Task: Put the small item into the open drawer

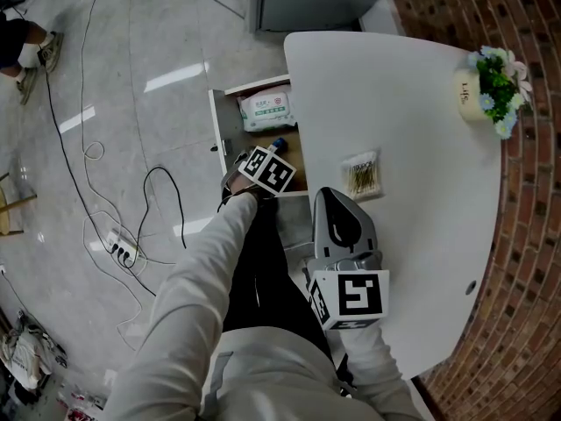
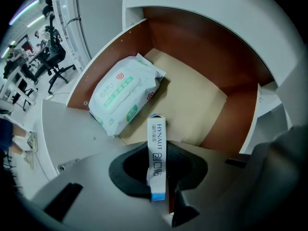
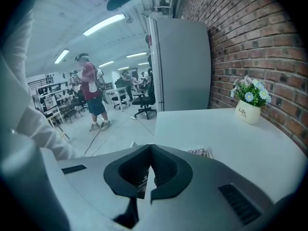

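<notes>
A slim white box with blue ends (image 2: 156, 146) is clamped upright between the jaws of my left gripper (image 2: 157, 177). It hangs over the front of the open wooden drawer (image 2: 202, 100), pointing steeply down into it. In the head view the box's blue tip (image 1: 279, 144) shows just past the marker cube, inside the drawer (image 1: 292, 160). My right gripper (image 1: 327, 195) rests over the white table (image 1: 412, 235) with its jaws shut and empty (image 3: 150, 176).
A white-and-green pack of wipes (image 2: 126, 93) lies in the drawer's far left part (image 1: 267, 110). On the table are a pack of cotton swabs (image 1: 361, 175) and a small flower pot (image 1: 491, 90). Cables (image 1: 131, 235) trail over the floor. A person (image 3: 91, 95) stands far off.
</notes>
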A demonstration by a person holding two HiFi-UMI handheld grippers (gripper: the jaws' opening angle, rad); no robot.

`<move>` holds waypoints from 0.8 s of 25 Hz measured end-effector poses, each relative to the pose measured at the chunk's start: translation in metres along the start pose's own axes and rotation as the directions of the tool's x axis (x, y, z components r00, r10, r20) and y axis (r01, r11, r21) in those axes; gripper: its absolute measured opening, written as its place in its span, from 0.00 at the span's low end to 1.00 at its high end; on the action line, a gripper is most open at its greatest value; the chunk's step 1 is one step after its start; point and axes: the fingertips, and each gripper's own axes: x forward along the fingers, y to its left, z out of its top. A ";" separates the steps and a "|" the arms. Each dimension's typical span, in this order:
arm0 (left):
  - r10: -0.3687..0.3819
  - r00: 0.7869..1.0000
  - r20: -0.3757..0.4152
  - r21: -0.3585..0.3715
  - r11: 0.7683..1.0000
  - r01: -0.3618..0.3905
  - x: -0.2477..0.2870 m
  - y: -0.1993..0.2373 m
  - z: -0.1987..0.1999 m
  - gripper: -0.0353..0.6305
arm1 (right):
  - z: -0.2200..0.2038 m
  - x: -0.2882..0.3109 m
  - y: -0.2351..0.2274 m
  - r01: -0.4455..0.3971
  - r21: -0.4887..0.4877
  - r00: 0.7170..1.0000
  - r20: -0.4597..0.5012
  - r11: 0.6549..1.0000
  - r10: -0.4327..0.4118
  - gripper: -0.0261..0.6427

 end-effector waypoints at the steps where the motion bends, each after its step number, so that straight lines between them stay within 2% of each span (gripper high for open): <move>1: 0.001 1.000 0.000 0.001 1.000 -0.001 0.001 0.000 0.001 0.18 | -0.001 0.001 0.000 0.001 0.001 1.000 -0.004 1.000 -0.001 0.08; 13: -0.005 0.999 -0.040 0.018 1.000 0.005 0.015 -0.001 -0.003 0.18 | -0.008 0.007 -0.004 -0.004 -0.002 1.000 -0.025 1.000 0.004 0.08; 20: -0.031 0.999 -0.020 -0.020 0.999 0.031 0.013 -0.005 0.000 0.27 | -0.007 0.009 -0.008 -0.005 -0.003 1.000 -0.024 1.000 0.005 0.08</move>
